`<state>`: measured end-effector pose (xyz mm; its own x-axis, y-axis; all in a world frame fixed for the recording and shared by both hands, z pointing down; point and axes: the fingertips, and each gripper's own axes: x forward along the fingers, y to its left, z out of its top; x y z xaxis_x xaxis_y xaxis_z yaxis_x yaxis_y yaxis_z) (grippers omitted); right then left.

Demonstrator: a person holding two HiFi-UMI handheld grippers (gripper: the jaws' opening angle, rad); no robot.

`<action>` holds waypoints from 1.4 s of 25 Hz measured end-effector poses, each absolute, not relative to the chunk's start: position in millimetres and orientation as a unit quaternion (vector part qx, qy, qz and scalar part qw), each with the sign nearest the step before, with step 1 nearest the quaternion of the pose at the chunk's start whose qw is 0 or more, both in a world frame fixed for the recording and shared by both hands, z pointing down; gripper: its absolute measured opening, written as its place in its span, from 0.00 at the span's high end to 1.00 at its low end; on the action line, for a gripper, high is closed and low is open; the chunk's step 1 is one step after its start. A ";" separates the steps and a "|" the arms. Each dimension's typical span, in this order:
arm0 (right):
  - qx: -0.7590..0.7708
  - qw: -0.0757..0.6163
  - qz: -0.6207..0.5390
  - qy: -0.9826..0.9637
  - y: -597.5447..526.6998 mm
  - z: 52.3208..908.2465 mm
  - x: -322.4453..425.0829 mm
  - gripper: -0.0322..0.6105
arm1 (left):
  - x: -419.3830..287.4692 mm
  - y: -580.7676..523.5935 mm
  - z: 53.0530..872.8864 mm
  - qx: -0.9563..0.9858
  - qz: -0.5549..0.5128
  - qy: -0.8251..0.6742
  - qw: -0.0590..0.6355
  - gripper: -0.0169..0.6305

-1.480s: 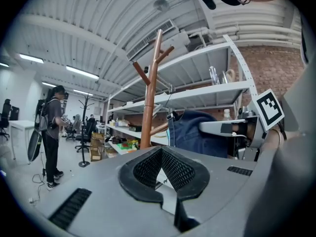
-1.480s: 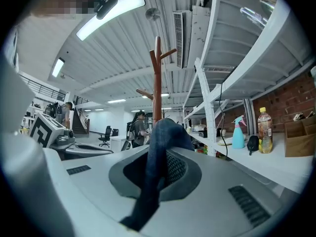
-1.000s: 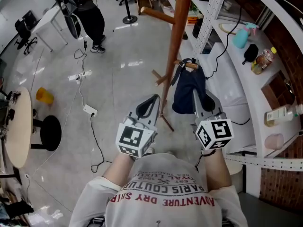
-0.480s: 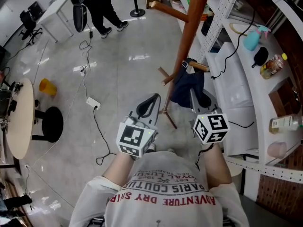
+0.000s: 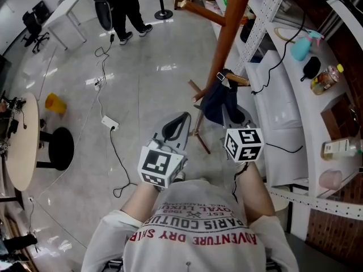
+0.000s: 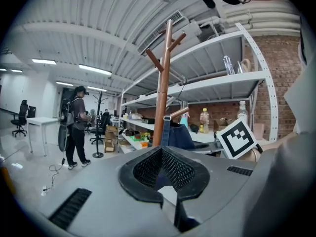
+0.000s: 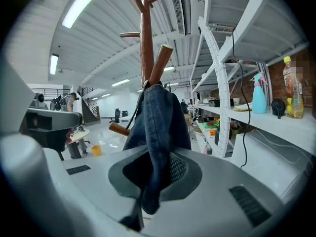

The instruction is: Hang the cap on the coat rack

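The brown wooden coat rack [image 5: 229,33] stands just ahead of me, its pole [image 7: 146,43] rising in the right gripper view. A dark blue denim cap [image 5: 218,102] hangs by its back strap from a low slanted peg [image 5: 238,79]. My right gripper [image 5: 229,117] is just below it, shut on the cap's lower edge [image 7: 157,132], and the cloth drapes down between the jaws. My left gripper [image 5: 177,126] is a little to the left of the rack's foot, shut with nothing in it. From the left gripper [image 6: 161,152] I see the cap [image 6: 178,137] beside the pole.
White shelving [image 5: 295,89] runs along the right with a spray bottle [image 5: 300,45], jars and a cable. On the floor lie a power strip [image 5: 109,123] with cords and a yellow cup [image 5: 55,103]. A round table [image 5: 20,146] and a black stool [image 5: 54,149] stand at the left. A person [image 5: 127,7] stands far back.
My right gripper has moved left and forward toward the rack, still holding the cap, which now hangs more bunched. The left gripper has hardly moved. The person at the back has stepped to the right.
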<state>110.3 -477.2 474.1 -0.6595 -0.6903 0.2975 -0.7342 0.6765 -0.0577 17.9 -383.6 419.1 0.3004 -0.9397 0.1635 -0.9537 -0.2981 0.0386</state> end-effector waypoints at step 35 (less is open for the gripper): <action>0.446 -0.010 -0.010 -0.895 -417.4 360.7 156.0 0.93 | 24.5 -386.8 382.1 0.810 0.034 -0.585 0.023 0.97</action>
